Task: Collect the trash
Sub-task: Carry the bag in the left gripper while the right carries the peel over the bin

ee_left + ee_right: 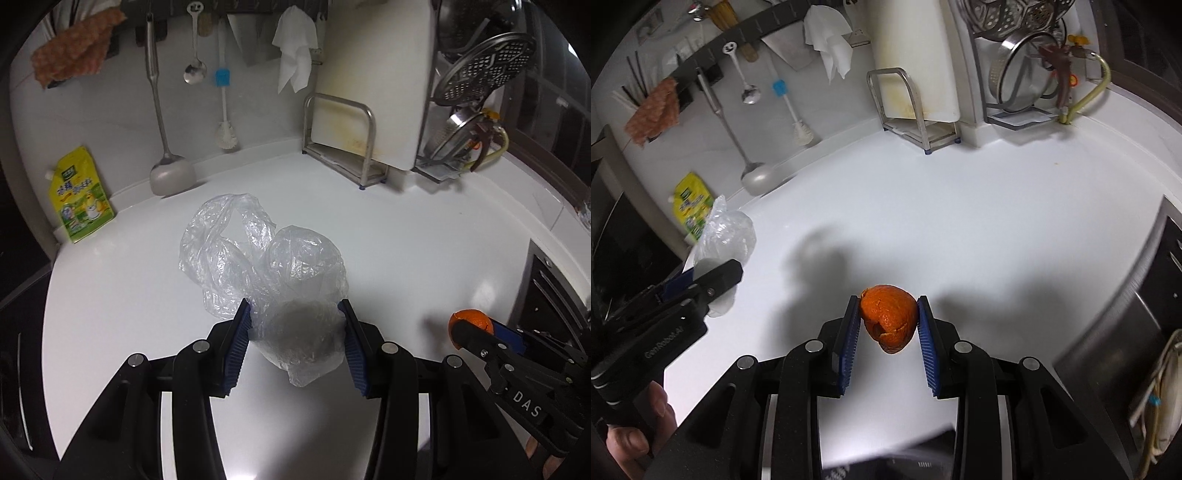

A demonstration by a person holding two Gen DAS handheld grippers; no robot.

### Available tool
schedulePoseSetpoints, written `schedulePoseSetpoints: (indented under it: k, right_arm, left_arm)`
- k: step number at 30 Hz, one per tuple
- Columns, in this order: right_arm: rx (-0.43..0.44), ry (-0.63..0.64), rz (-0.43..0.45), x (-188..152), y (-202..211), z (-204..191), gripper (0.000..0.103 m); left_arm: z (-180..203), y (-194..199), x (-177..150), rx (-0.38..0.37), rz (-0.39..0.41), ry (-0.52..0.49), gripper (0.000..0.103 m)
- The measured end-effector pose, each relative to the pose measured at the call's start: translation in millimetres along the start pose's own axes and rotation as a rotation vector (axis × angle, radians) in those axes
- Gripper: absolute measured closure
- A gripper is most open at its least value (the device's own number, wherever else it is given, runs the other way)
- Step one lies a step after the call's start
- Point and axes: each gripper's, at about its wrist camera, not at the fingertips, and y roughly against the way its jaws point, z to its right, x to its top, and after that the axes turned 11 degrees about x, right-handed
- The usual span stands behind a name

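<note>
Peel sits clamped in the right claw above the table's middle; the left claw pinches the plastic bag. Next, I judge, its mouth needs opening for the drop.

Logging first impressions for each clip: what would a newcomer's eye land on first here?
The bright orange peel, pinched between the right gripper pads above the white counter. Next, the crumpled clear plastic bag gripped by the left gripper, billowing forward over the counter.
</note>
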Motion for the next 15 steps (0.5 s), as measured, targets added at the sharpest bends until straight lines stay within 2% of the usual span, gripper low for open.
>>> schedulePoseSetpoints:
  k: [7,15]
  right_arm:
    - [0.020,0.018,-0.028,-38.9,47.5,-1.4,0.073]
    - [0.045,0.030,-0.070,-85.3,91.6,3.2,0.073]
  left_arm:
    - [3.6,60.2,-36.0,0.026,-0.006,0.004,0.057]
    - [13.6,109.6,-76.9,0.045,-0.012,0.010,0.057]
